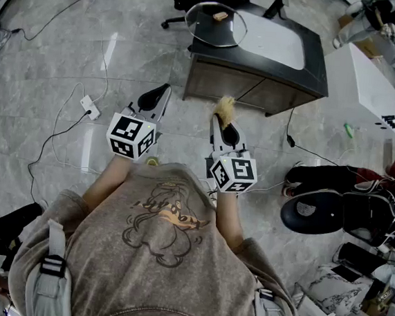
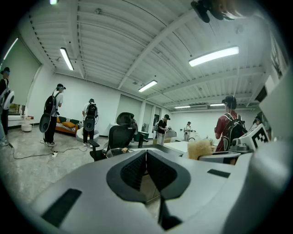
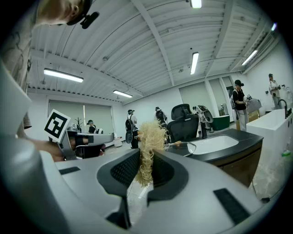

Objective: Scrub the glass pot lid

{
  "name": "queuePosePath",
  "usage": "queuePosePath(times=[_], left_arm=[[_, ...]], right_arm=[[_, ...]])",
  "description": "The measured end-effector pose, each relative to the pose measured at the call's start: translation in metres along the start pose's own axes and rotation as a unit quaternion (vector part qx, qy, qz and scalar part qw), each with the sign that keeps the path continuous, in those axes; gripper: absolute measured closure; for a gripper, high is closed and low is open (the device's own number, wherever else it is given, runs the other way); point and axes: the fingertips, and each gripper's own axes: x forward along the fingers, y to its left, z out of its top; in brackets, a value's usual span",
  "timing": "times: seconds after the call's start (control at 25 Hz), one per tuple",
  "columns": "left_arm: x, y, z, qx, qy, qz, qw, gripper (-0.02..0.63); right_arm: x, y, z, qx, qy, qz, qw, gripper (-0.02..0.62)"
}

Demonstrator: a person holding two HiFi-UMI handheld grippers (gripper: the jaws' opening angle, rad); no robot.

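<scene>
Right gripper (image 3: 145, 161) is squeezed tight on a straw-coloured scrubber (image 3: 149, 135) that sticks up out of its jaws. Left gripper (image 2: 146, 157) is closed with nothing in it. The glass pot lid (image 1: 204, 28) lies flat on the dark counter (image 1: 315, 73), next to the white sink (image 1: 281, 42). It is ahead of both grippers and well apart from them. The right one looks more in line with it, so I think that one must go forward.

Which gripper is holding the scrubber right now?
The right gripper: its jaws are shut on the straw-coloured scrubber. The left gripper has its jaws together with nothing between them.
</scene>
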Motion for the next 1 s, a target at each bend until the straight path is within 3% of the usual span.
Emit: queuePosePath(times=[0.6,1.0], left_arm=[[0.013,-0.014,-0.013,0.004,0.004,0.027,0.9996,0.588],[0.05,-0.02,-0.013,0.01,-0.005,0.019,0.9998,0.588]], right_arm=[[-0.011,-0.013,-0.005,0.011,-0.005,0.043,0.999,0.525],[-0.005,-0.049,-0.006,0.019,-0.008,0.036,0.999,0.525]])
